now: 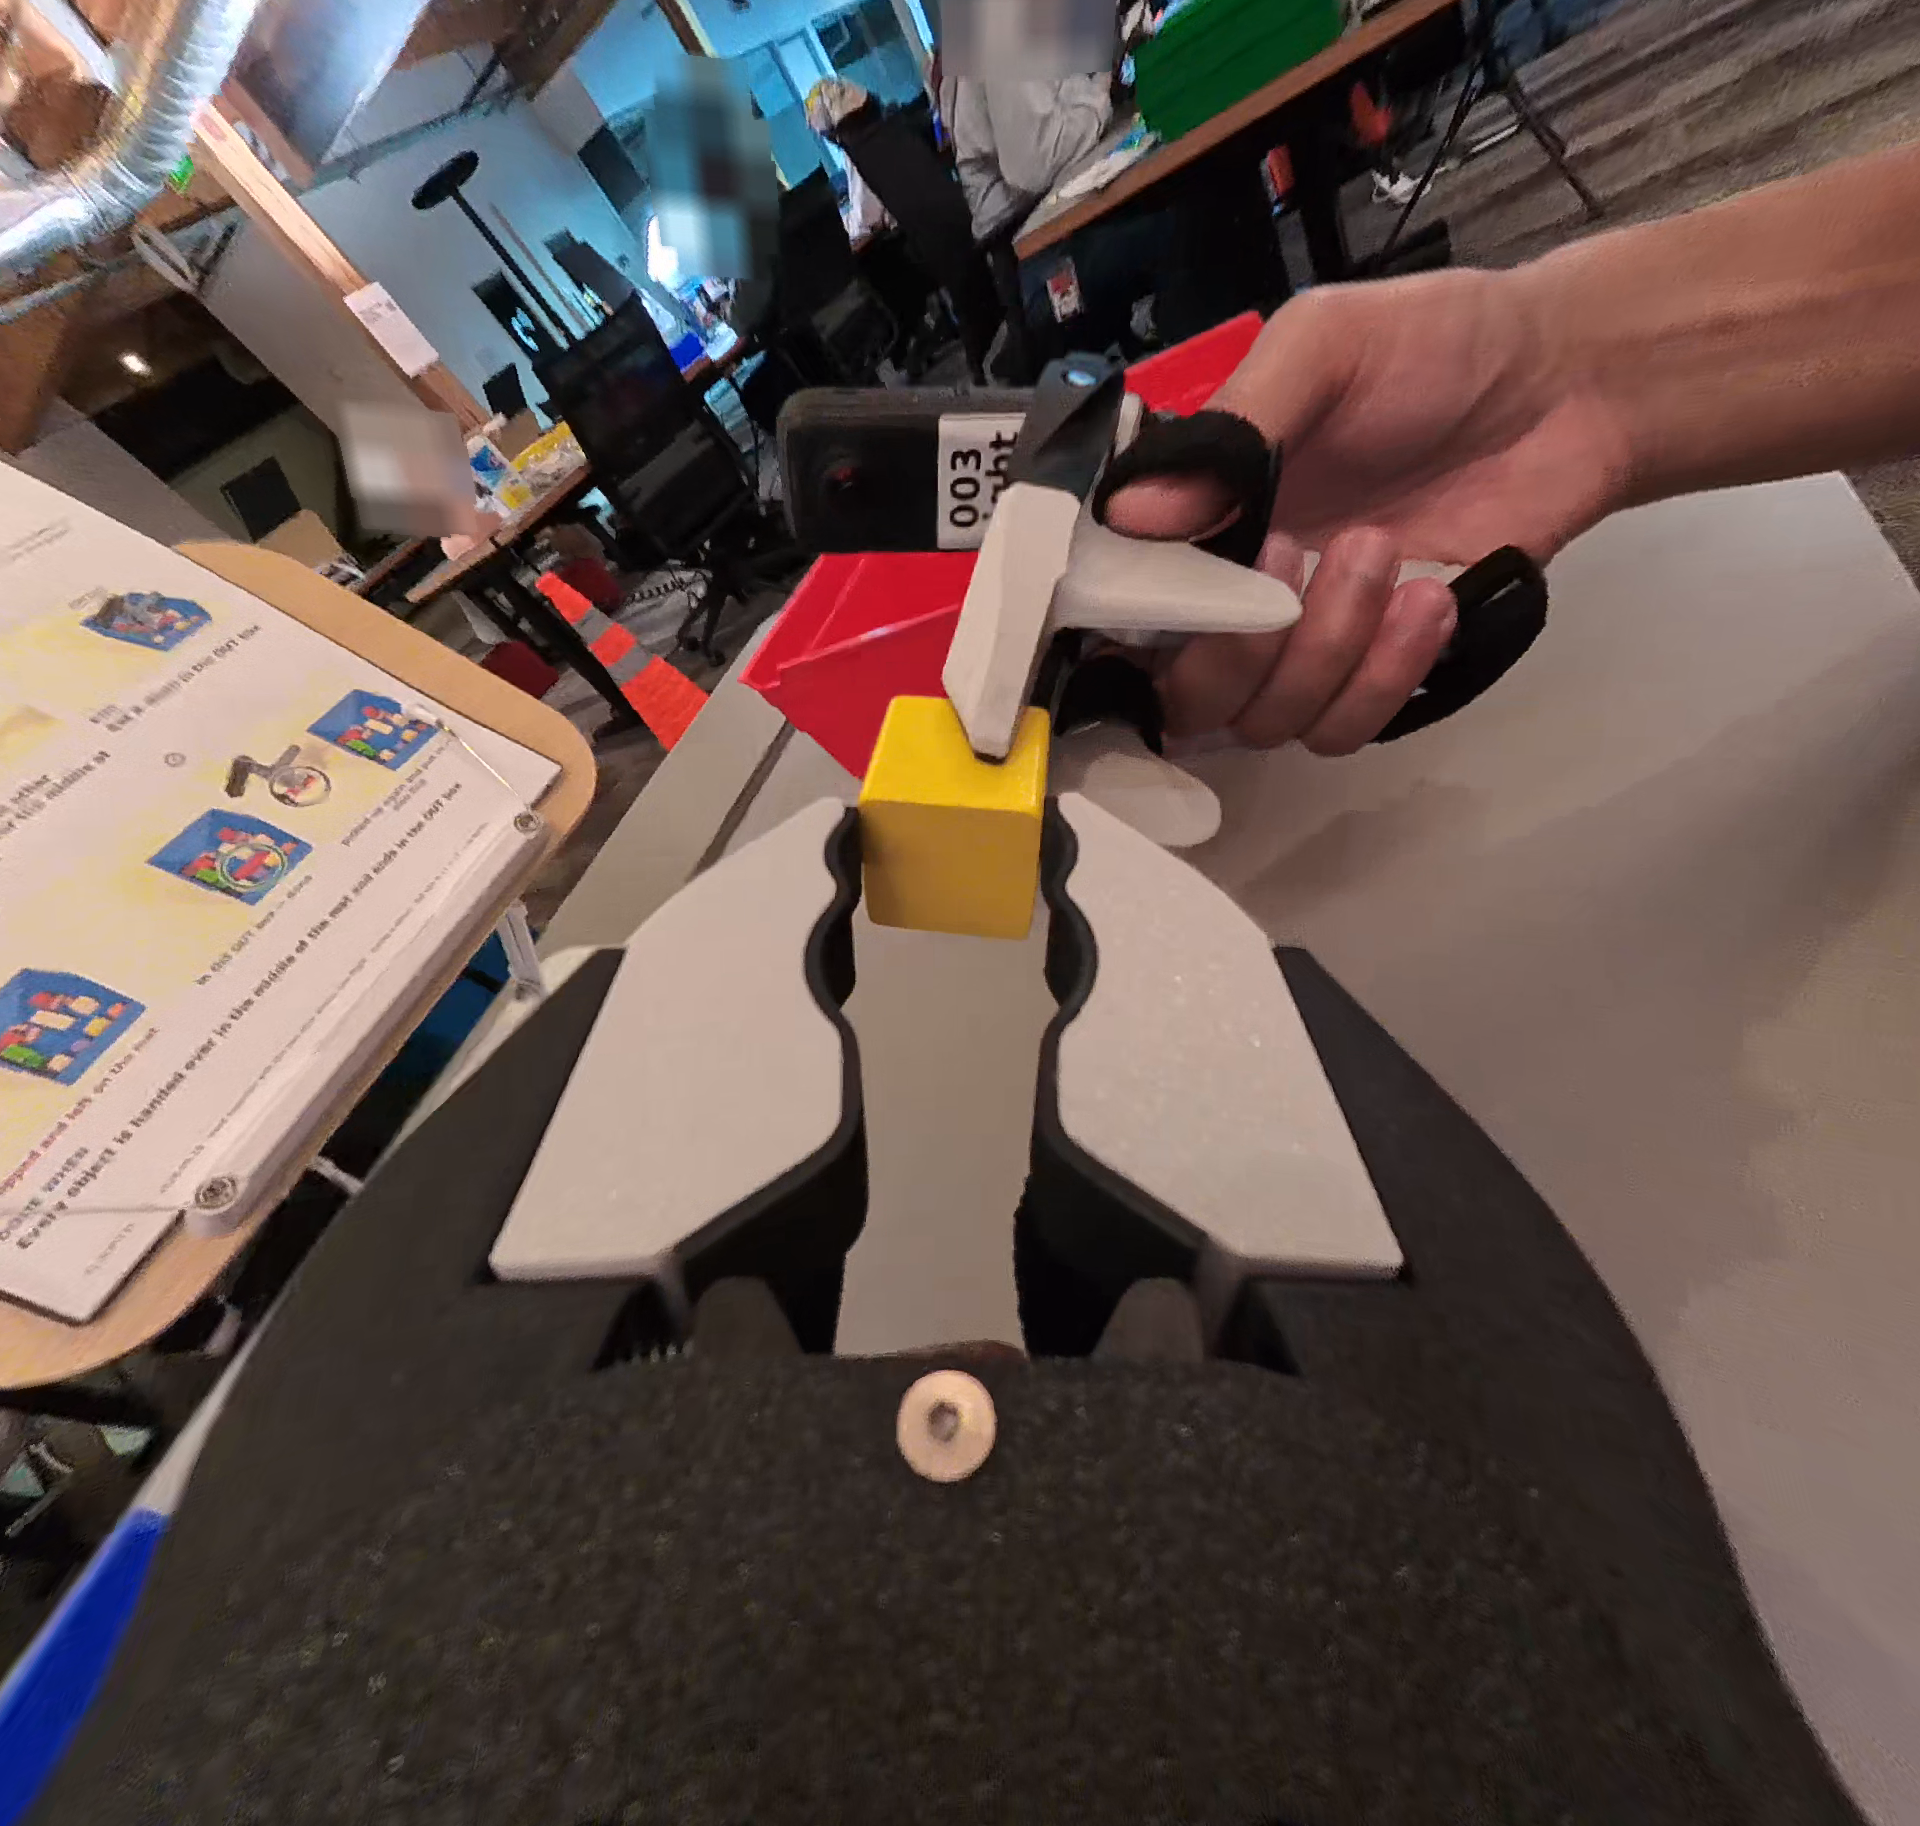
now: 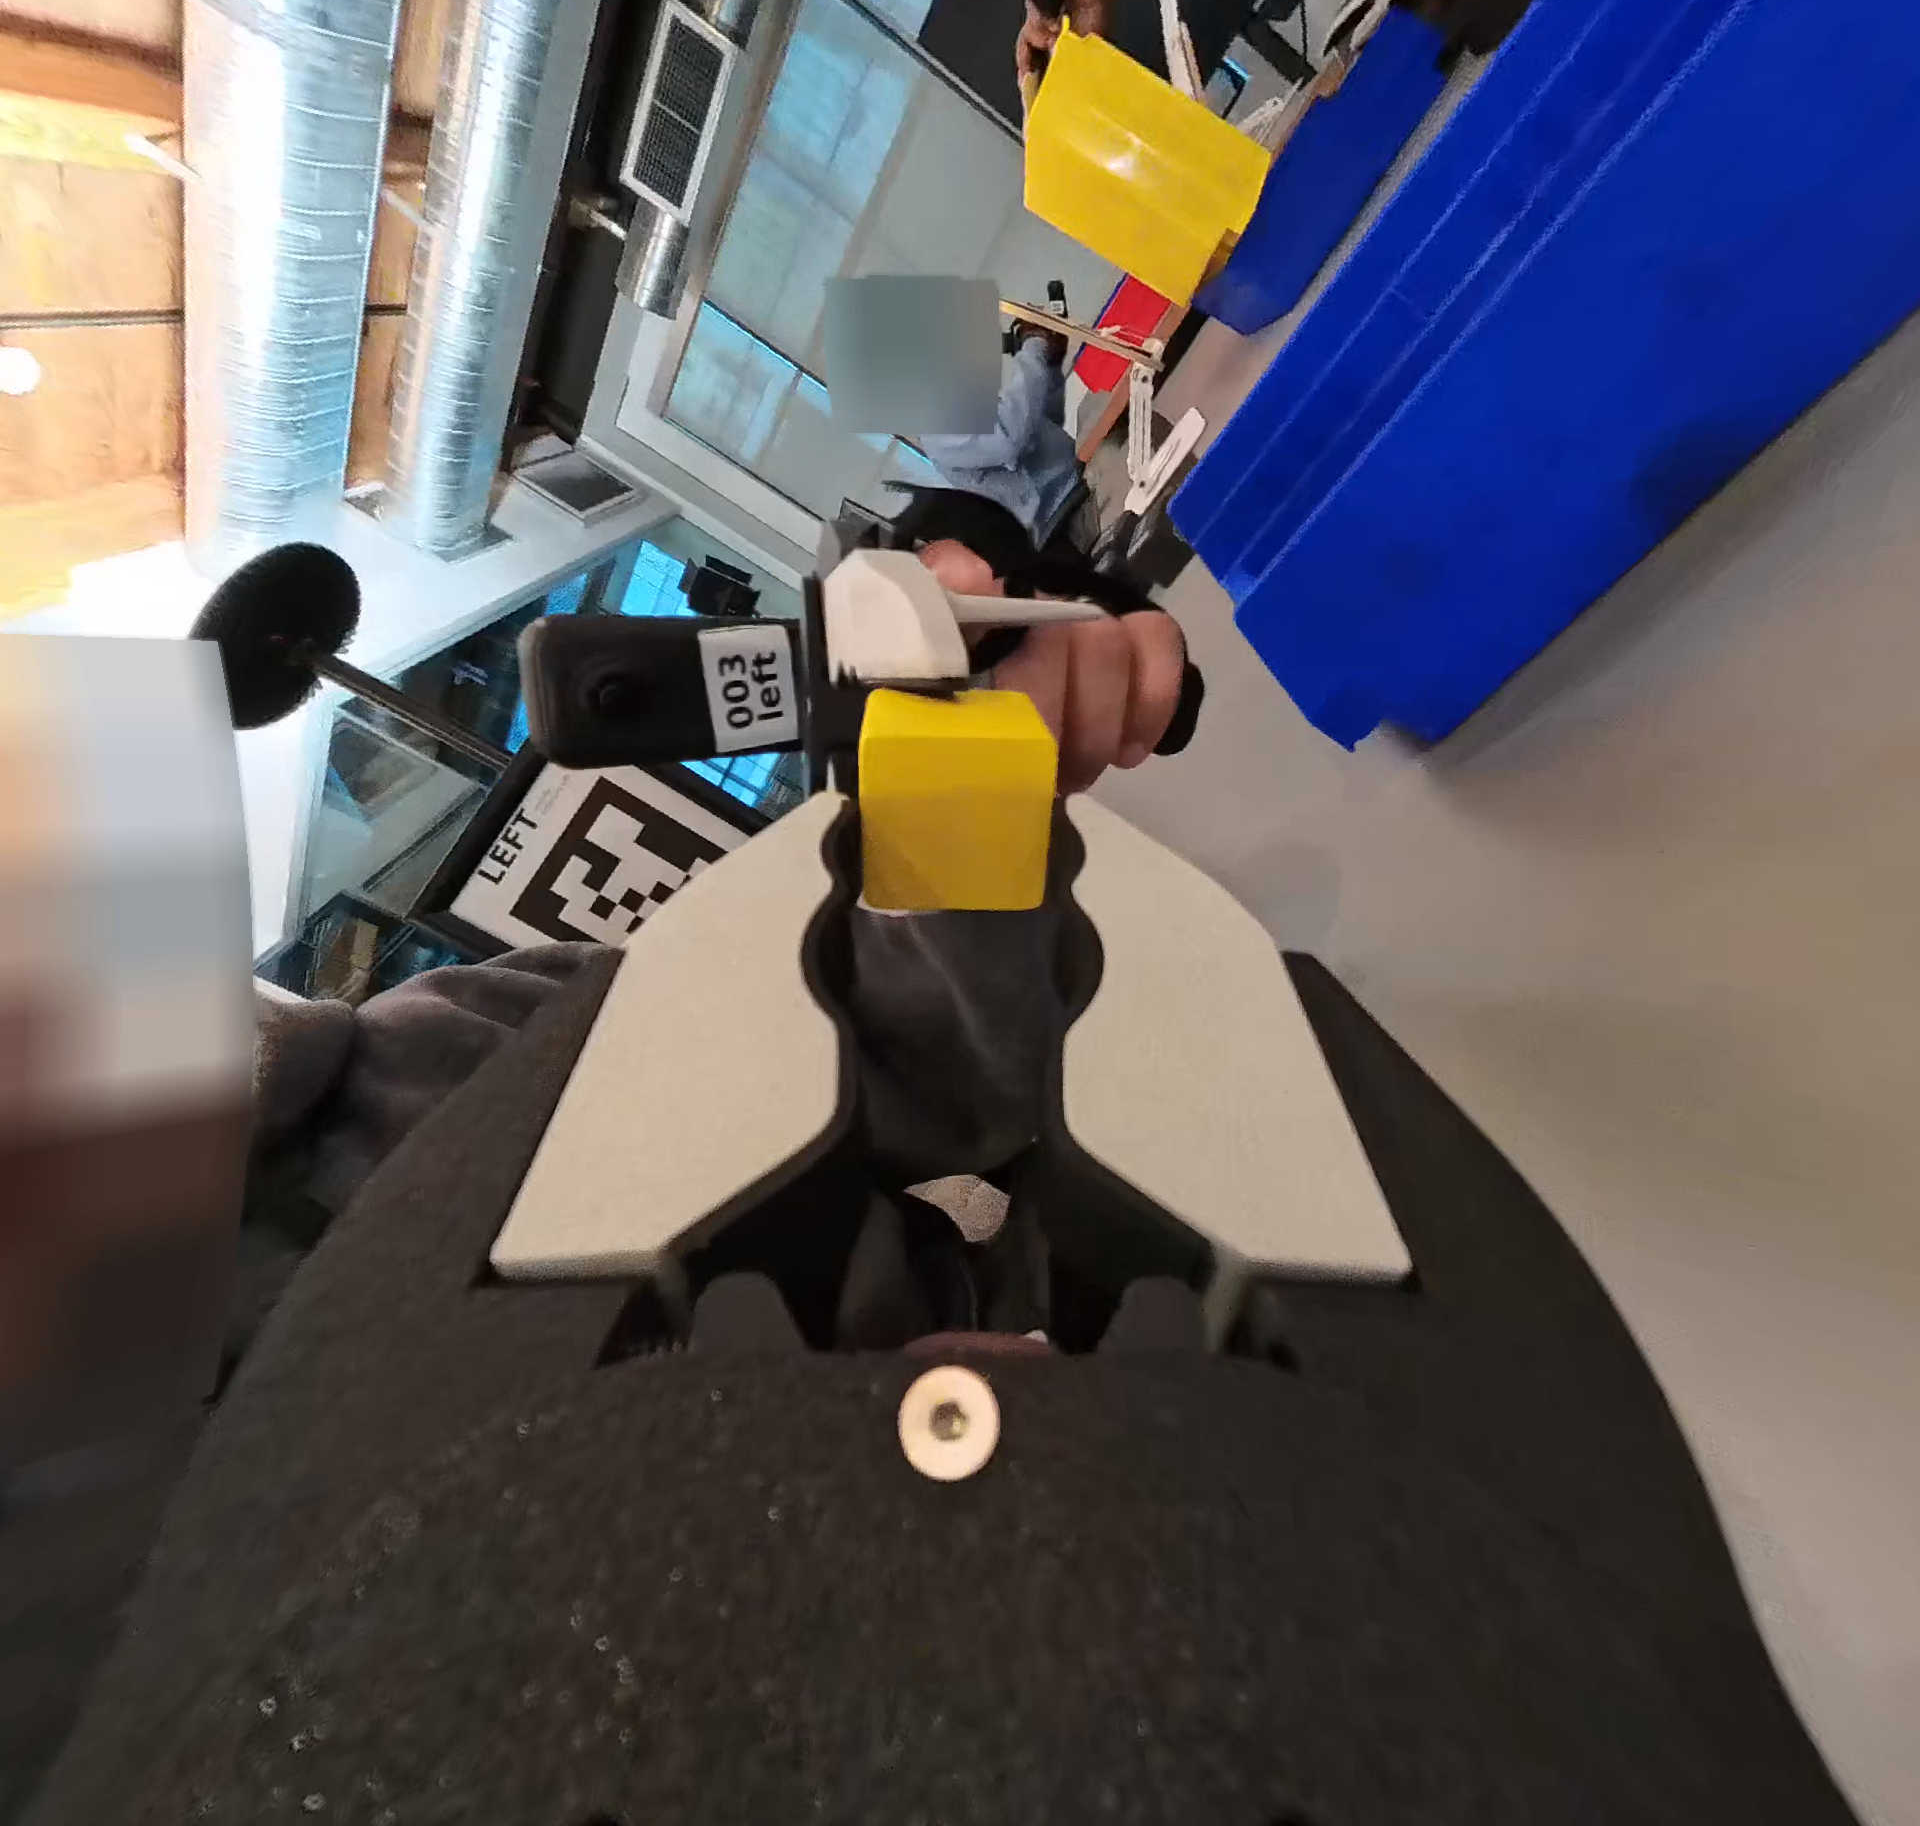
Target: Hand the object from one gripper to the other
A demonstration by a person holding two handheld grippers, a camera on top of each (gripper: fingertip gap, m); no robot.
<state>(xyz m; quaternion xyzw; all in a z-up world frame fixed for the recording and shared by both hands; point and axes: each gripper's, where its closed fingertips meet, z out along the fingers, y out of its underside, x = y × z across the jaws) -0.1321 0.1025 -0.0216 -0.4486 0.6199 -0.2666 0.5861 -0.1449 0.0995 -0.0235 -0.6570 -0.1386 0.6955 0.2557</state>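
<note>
One yellow cube (image 1: pixel 951 820) sits between two grippers, the left (image 1: pixel 951 836) and the right (image 2: pixel 954 841), each with two grey fingers. Two hands show, one per gripper: the right (image 1: pixel 1403 519) and the left (image 2: pixel 1101 685). One red bin (image 1: pixel 852 654) stands on the grey table (image 1: pixel 1558 945), and one instruction sheet (image 1: pixel 208 893) lies on a wooden board. The right wrist view adds two blue bins (image 2: pixel 1558 374) and one yellow bin (image 2: pixel 1132 176). One orange cone (image 1: pixel 634 664) stands on the floor.

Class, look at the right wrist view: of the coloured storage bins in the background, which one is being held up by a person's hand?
The yellow bin: a hand grips its top edge, lifting it. The blue bins rest on the grey surface.
</note>
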